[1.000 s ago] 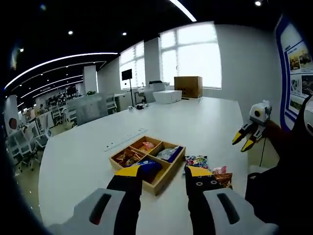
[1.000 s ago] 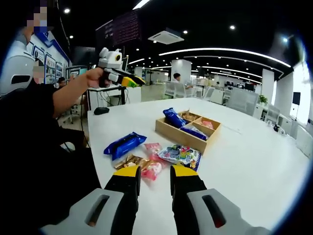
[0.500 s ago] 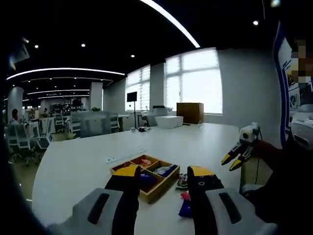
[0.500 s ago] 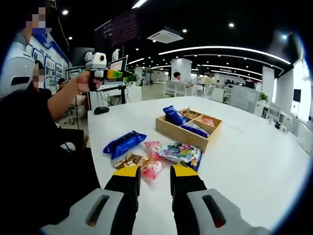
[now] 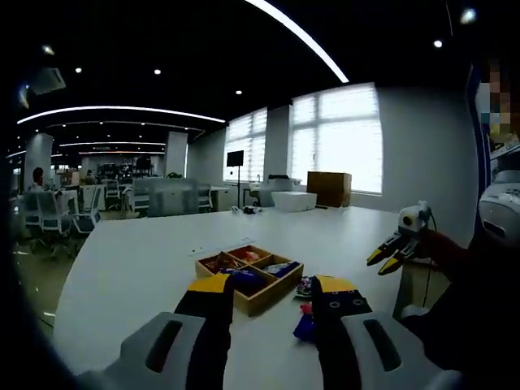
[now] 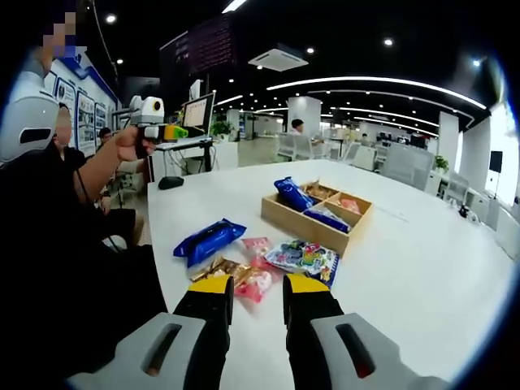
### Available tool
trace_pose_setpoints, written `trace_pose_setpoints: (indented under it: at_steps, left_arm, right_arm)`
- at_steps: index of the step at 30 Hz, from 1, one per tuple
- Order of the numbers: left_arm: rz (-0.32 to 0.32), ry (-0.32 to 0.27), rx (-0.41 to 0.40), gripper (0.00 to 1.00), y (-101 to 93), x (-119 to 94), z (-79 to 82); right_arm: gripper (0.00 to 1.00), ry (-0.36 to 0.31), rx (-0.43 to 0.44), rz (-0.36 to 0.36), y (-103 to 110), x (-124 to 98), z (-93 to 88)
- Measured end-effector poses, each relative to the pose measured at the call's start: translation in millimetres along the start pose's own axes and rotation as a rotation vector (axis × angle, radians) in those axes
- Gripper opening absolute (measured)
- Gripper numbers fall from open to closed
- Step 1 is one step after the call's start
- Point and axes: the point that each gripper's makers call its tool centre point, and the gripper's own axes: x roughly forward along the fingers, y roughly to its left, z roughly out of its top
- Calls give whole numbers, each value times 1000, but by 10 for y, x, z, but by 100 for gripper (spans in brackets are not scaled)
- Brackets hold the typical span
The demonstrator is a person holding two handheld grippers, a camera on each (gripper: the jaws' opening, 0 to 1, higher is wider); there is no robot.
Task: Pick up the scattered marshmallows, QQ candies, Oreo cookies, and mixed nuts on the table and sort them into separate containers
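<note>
R gripper view: right gripper (image 6: 254, 297) at bottom centre, jaws apart w/ a narrow gap, nothing between them. Just above its tips on the white surface (image 6: 422, 276) lie the packets: blue Oreo pack (image 6: 208, 240) at left-centre, pink marshmallow packet (image 6: 253, 281) touching the tips area, brown nut packet (image 6: 213, 268) beside it, colourful QQ candy bag (image 6: 302, 257) to the right. Wooden tray (image 6: 315, 214) sits further up, centre-right, 4 compartments, w/ a blue packet (image 6: 291, 195) leaning out of its near-left one. Left gripper (image 6: 166, 132) is held up at upper left in a person's hand, well apart from the surface; can't tell its jaw state there.

L gripper view: left gripper's jaws at bottom are open, empty; tray just above them.
</note>
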Motion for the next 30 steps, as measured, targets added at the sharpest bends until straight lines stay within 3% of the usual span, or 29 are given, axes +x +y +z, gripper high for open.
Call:
trace_pose_setpoints:
  at_steps: [20,30]
  left_arm:
    - [92,18,41,42,-93,-362,-194]
    - [76,64,46,42,-232,-464,-460]
  right_arm:
    - [21,-2,-16,24,23,91,90]
    - [22,-3,-35,37,56,100,124]
